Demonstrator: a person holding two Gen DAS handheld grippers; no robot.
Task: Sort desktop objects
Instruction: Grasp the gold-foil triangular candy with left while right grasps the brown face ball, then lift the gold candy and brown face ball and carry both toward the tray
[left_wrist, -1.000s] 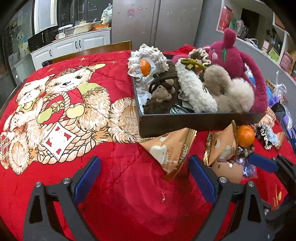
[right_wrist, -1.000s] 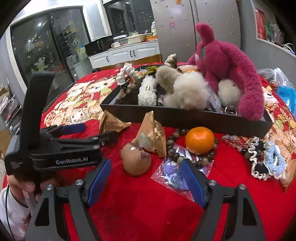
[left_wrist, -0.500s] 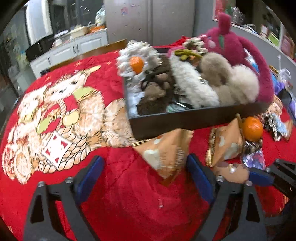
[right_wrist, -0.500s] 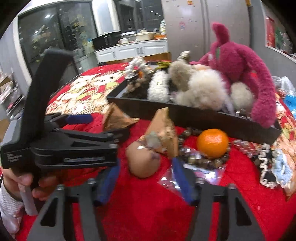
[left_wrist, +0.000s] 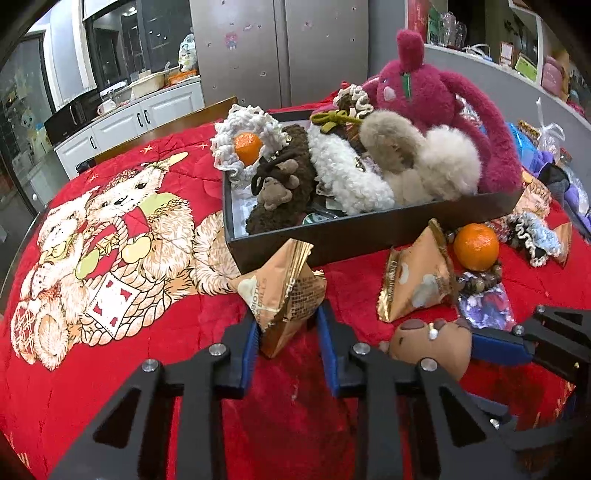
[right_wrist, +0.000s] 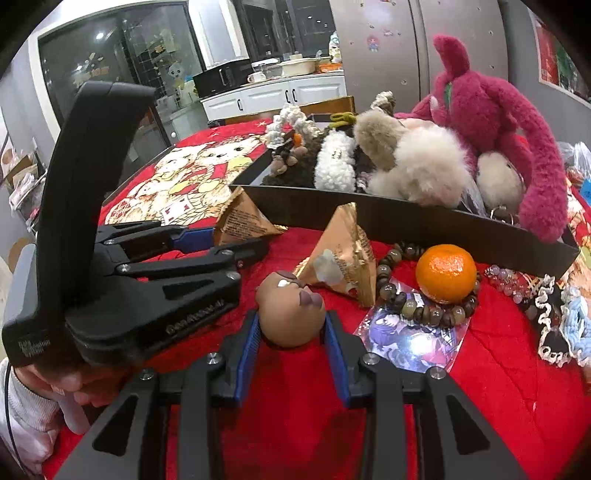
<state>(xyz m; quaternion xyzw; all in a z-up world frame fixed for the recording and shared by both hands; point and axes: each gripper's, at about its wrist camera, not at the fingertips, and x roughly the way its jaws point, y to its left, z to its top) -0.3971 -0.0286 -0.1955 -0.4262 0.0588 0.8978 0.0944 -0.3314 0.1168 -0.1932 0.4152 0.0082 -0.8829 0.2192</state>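
A gold snack packet (left_wrist: 284, 295) is being gripped by the left hand-held gripper (left_wrist: 286, 332) on the red-covered desk (left_wrist: 110, 369), just before the black box (left_wrist: 369, 236). A brown toy ball (right_wrist: 291, 314) is being clamped by the right hand-held gripper (right_wrist: 291, 343) near an orange (right_wrist: 446, 273).

Behind the red bear-print table cover (left_wrist: 110, 229) stand a big grey metal fridge (left_wrist: 280, 48), low white kitchen cupboards (left_wrist: 147, 118) and dark glass doors (right_wrist: 122, 70).
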